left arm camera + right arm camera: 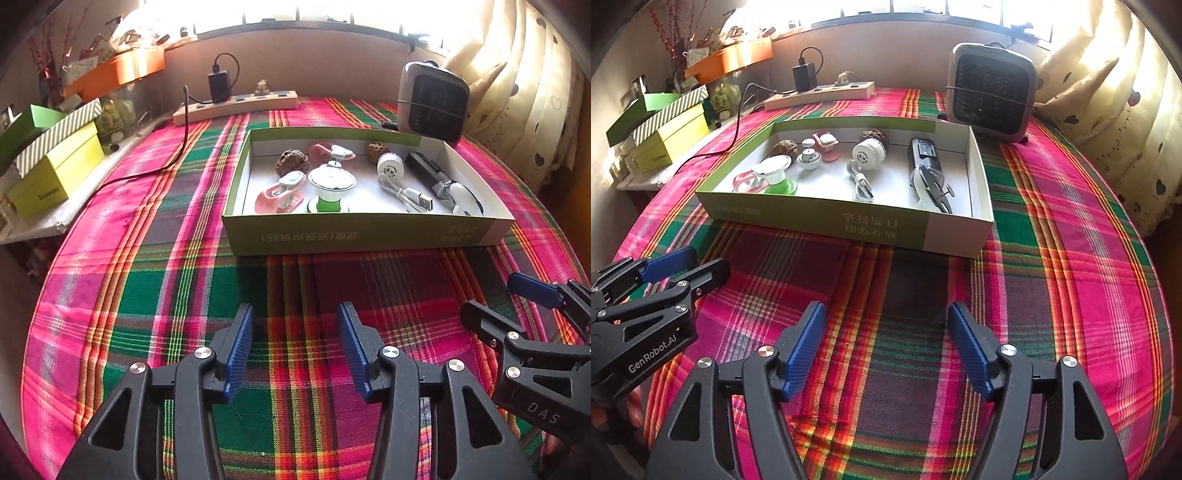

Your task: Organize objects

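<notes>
We are hovering both empty, open claws, left gripper (295,347) and right gripper (888,345), before the shallow cardboard box (827,216), judging its lidded porcelain teacup (331,182) fragile, best pinched at its green base.

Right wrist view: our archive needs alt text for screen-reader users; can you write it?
A shallow green-and-white box on a plaid tablecloth holds small items, among them a USB cable. The open, empty right gripper points at it, with the left gripper at left. A small heater stands behind.
</notes>
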`<state>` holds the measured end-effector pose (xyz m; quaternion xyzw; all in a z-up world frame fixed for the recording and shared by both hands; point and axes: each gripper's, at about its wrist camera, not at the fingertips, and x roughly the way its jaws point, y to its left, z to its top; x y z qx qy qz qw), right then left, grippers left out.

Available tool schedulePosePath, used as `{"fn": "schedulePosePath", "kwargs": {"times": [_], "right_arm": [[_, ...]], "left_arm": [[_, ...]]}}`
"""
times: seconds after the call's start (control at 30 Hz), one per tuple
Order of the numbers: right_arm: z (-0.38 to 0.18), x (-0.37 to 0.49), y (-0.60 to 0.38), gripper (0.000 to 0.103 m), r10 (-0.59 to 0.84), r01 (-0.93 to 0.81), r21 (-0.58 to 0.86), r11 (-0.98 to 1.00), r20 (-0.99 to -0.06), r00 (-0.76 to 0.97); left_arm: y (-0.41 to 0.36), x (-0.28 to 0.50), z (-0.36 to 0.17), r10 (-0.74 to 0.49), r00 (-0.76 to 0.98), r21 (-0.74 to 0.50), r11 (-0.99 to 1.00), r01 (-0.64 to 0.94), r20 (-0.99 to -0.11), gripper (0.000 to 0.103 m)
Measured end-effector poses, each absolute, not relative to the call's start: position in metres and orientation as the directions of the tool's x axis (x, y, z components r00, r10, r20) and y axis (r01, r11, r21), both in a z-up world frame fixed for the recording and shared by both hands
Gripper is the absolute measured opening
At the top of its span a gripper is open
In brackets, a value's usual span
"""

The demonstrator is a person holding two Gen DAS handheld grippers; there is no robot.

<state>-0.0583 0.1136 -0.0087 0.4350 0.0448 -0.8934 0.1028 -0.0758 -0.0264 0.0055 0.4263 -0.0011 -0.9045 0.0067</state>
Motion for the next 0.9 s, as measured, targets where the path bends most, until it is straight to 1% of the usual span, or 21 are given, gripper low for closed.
{"fn": "schedulePosePath", "kwargs": {"times": [0.3, 0.37, 0.5, 0.9], "right_arm": [[-0.0089, -0.0594, 0.1173, 0.075, -0.132, 0.204, 0.009, -0.979, -0.789, -0.6], [-0.009, -0.0596, 0.1181, 0.075, -0.132, 0.203, 0.01, -0.979, -0.79, -0.599], [-0.0098, -0.0606, 0.1207, 0.08, -0.125, 0.194, 0.009, -0.981, -0.793, -0.597], [-0.0098, -0.0616, 0.1212, 0.081, -0.128, 0.199, 0.009, -0.98, -0.793, -0.595]], "left_arm": [[-0.0271, -0.0759, 0.0056, -0.01, -0.636, 0.001, -1.0, 0.015, -0.772, 0.047], [-0.0273, -0.0764, 0.0055, -0.004, -0.635, -0.009, -1.0, 0.018, -0.772, 0.051], [-0.025, -0.0769, 0.0054, -0.008, -0.634, -0.002, -1.0, 0.016, -0.773, 0.052], [-0.0236, -0.0767, 0.0053, -0.01, -0.634, 0.0, -1.0, 0.016, -0.773, 0.053]]}}
